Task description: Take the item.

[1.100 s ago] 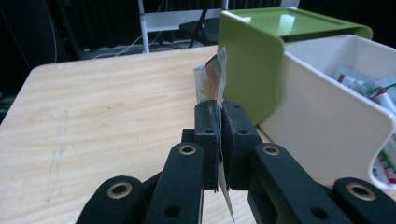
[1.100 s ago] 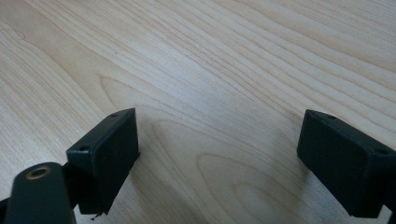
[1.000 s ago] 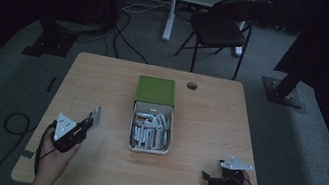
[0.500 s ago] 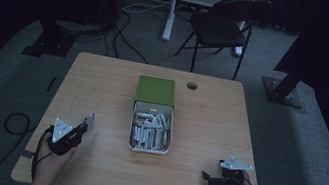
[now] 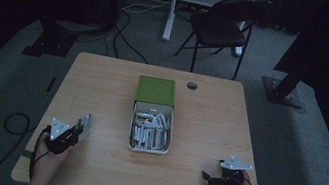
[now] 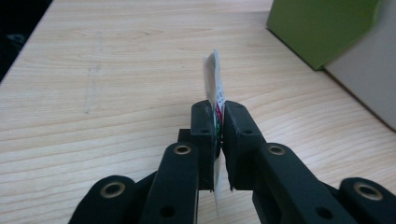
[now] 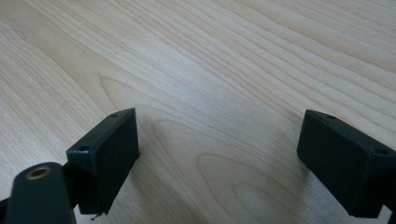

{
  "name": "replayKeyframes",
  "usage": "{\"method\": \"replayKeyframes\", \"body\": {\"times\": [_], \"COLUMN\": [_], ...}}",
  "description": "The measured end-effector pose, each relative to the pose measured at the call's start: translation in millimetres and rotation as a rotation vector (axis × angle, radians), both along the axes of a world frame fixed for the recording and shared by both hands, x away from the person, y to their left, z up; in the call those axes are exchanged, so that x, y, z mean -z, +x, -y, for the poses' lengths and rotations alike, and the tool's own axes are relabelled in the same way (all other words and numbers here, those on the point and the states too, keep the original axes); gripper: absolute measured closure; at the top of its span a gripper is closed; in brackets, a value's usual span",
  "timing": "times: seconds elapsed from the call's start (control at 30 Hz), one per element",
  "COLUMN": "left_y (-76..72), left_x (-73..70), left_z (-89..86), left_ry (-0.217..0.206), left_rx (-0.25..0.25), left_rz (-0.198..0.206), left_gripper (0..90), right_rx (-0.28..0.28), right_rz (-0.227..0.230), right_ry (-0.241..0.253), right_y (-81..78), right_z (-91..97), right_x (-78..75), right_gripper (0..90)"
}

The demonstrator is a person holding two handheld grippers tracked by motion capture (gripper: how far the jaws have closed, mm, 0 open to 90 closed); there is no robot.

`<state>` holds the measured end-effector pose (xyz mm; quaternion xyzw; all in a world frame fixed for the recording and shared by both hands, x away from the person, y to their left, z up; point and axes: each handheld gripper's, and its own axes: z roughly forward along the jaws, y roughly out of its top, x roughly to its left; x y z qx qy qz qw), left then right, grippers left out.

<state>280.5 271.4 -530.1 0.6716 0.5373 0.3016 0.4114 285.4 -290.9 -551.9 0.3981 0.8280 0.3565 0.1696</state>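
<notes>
My left gripper [image 6: 218,116] is shut on a thin white packet [image 6: 214,74] with coloured print, which stands on edge between its pads just above the table. From above, that gripper [image 5: 81,127] is near the table's front left, with the packet [image 5: 87,121] sticking out of its tips. A white box [image 5: 164,146] full of several similar packets sits at the table's middle, and its green lid [image 5: 155,91] lies just behind it. My right gripper [image 5: 209,178] rests at the front right with its jaws wide apart. Bare wood is all that lies between its fingers [image 7: 217,144].
The wooden table [image 5: 104,77] has a cable hole [image 5: 192,85] behind the lid. A black chair [image 5: 224,26] and a white desk leg stand beyond the far edge. Cables lie on the floor at the left. The green lid [image 6: 322,28] and the box wall [image 6: 369,79] are to the right of my left gripper.
My left hand has sunk and drawn a little toward the table's front left with the packet still held. The right hand has stayed put.
</notes>
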Motion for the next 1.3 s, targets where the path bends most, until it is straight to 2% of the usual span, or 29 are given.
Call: {"method": "replayKeyframes", "body": {"times": [0.17, 0.3, 0.43, 0.53, 0.6, 0.77, 0.87, 0.93, 1.03, 1.13, 1.23, 1.3], "left_y": [1.0, 1.9, 4.1, 6.1, 7.6, 9.7, 12.2, 12.9, 13.0, 12.2, 11.0, 10.4], "left_x": [2.6, 4.5, 6.1, 8.3, 9.4, 11.2, 11.0, 10.7, 10.6, 9.7, 7.7, 6.0], "left_z": [-3.0, -5.2, -9.5, -12.3, -14.3, -19.0, -23.6, -26.6, -27.4, -24.6, -18.7, -15.1], "left_ry": [-0.001, 0.01, 0.011, 0.014, 0.003, 0.019, 0.005, -0.004, -0.003, -0.018, -0.003, -0.022], "left_rx": [-0.011, -0.039, -0.067, -0.084, -0.095, -0.104, -0.115, -0.119, -0.107, -0.079, -0.057, -0.037], "left_rz": [-0.002, -0.008, -0.036, -0.047, -0.052, -0.056, -0.046, -0.022, -0.015, -0.001, 0.005, 0.003], "left_gripper": [75.9, 75.4, 75.4, 71.1, 62.7, 59.1, 50.8, 45.6, 40.3, 40.3, 40.3, 40.4], "right_rx": [0.0, 0.0, 0.0, 0.0, 0.0, 0.0, 0.0, 0.0, 0.0, 0.0, 0.0, 0.0], "right_rz": [0.0, 0.0, 0.0, 0.0, 0.0, 0.0, 0.001, 0.001, 0.0, 0.0, 0.0, 0.0], "right_ry": [0.0, 0.0, 0.0, -0.001, 0.0, 0.0, 0.0, 0.0, 0.0, 0.0, 0.0, 0.0], "right_y": [0.0, 0.0, -0.1, -0.1, -0.1, -0.2, -0.2, -0.2, -0.1, -0.1, -0.2, -0.2], "right_z": [0.0, 0.0, -0.1, -0.1, -0.1, -0.1, -0.1, -0.1, -0.1, -0.1, -0.1, -0.1], "right_x": [0.0, 0.0, 0.0, 0.0, 0.0, 0.0, 0.0, 0.0, 0.0, 0.0, 0.0, 0.0], "right_gripper": [12.4, 12.4, 12.5, 12.4, 12.4, 12.5, 12.5, 12.5, 12.5, 12.5, 12.5, 12.5]}}
